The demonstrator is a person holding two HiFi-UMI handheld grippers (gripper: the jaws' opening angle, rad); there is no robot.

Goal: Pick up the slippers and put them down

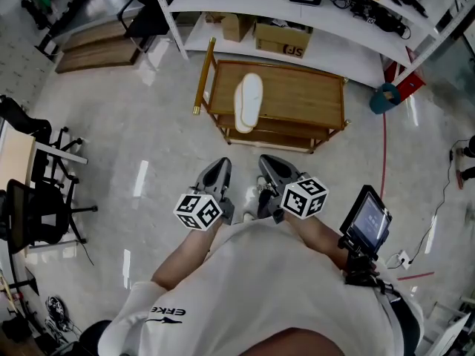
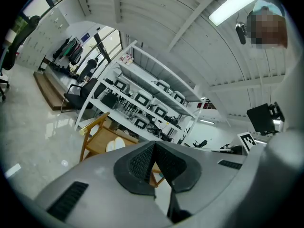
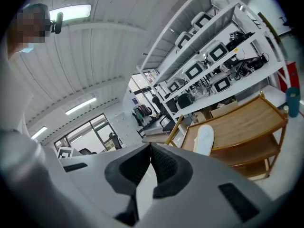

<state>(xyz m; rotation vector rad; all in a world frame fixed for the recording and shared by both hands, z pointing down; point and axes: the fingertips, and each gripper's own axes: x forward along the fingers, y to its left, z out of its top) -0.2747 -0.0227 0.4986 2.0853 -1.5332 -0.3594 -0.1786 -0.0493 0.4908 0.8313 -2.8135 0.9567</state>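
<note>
Spread the pressed-together, empty fingers of left gripper (image 1: 221, 165) and right gripper (image 1: 266, 162) before reaching slippers (image 1: 248, 102) on counter (image 1: 304, 95), upper centre; pinch edges.

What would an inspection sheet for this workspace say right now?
Surface: low wooden two-tier rack, standing on a glossy pale floor.
Job's things: white slippers, lying together on the left part of the rack's top.
Clutter: cardboard boxes under the shelving; teal round container on the floor.
Grippers: left gripper and right gripper both shut, empty, short of the rack.
Cables: thin white cable on the floor at right.
Surroundings: white metal shelving; black office chairs.
</note>
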